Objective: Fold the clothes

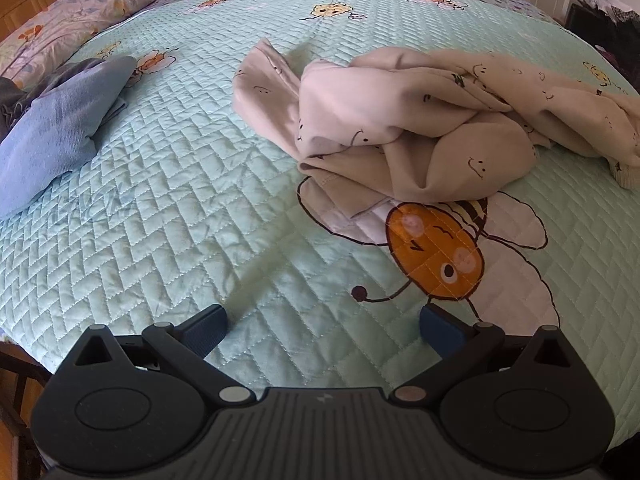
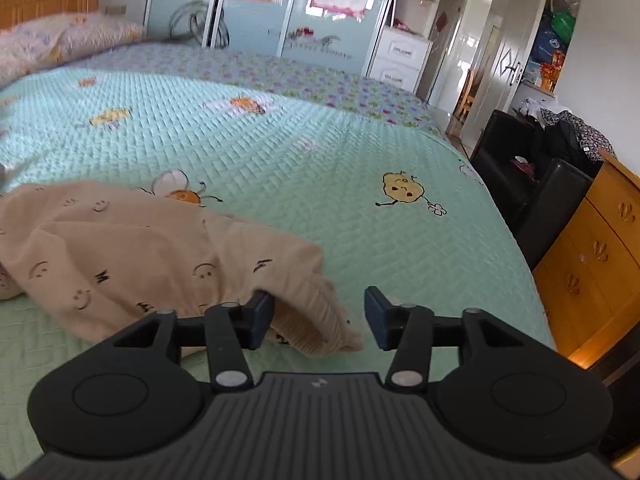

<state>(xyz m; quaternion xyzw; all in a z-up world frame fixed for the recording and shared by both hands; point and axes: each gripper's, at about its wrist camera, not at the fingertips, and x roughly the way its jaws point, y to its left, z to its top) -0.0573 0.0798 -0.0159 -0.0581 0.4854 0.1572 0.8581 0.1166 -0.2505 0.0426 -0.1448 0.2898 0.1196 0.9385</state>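
A crumpled beige garment (image 1: 408,128) with small smiley prints lies in a heap on the quilted mint bedspread (image 1: 160,216). My left gripper (image 1: 322,330) is open and empty, hovering over the bedspread in front of the heap. In the right wrist view the same garment (image 2: 132,264) spreads to the left, and its ribbed cuff (image 2: 316,328) lies between the jaws of my right gripper (image 2: 320,320), which is open around it. The cuff sits against the left fingertip (image 2: 262,316) and clear of the right one.
A folded blue cloth (image 1: 60,132) on a dark grey one lies at the bed's left. Pillows (image 1: 72,16) and a wooden headboard are at the far left. A black chair (image 2: 520,176) and a wooden cabinet (image 2: 592,264) stand beside the bed's right edge.
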